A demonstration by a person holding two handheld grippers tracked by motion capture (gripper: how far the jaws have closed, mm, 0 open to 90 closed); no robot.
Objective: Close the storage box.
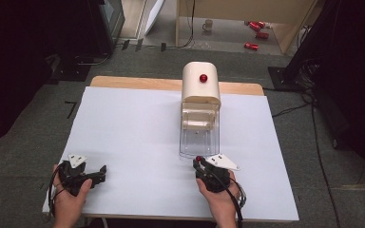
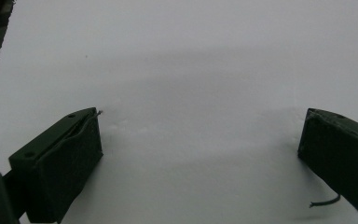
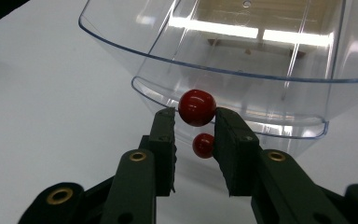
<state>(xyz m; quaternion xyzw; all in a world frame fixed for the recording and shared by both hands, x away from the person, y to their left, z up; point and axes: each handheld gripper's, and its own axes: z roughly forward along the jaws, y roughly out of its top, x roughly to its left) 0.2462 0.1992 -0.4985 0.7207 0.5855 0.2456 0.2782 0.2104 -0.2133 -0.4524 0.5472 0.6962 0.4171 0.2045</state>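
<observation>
Fingers of the left gripper point(image 1: 100, 172) stand wide apart with bare white table point(image 1: 138, 142) between them; in the left gripper view the two black pads point(image 2: 70, 158) flank an empty stretch of the white surface, and a short frayed thread hangs from the right-hand one. This gripper lies at the near left corner of the table, held in the person's left hand point(image 1: 69, 197).

Centre: a cream, round-topped box point(image 1: 200, 84) stands at the far middle of the table, with a red knob point(image 1: 203, 78) on its front face. From beneath it a clear plastic drawer point(image 1: 198, 135) is pulled out toward the person. The drawer is colourless and see-through, with a curved, flaring front lip and moulded ribs; the cream interior and bright ceiling reflections show through its walls in the right gripper view.

Right: the right gripper point(image 1: 199, 164), held in the right hand point(image 1: 221, 197), sits at the drawer's near edge. Its jaws are pinched on a small, glossy red ball knob point(image 3: 196, 108) fixed to the drawer front point(image 3: 223, 88); the pads point(image 3: 164, 135) press the ball's two sides. A second, smaller red sphere just below it looks like its reflection in the clear plastic.
</observation>
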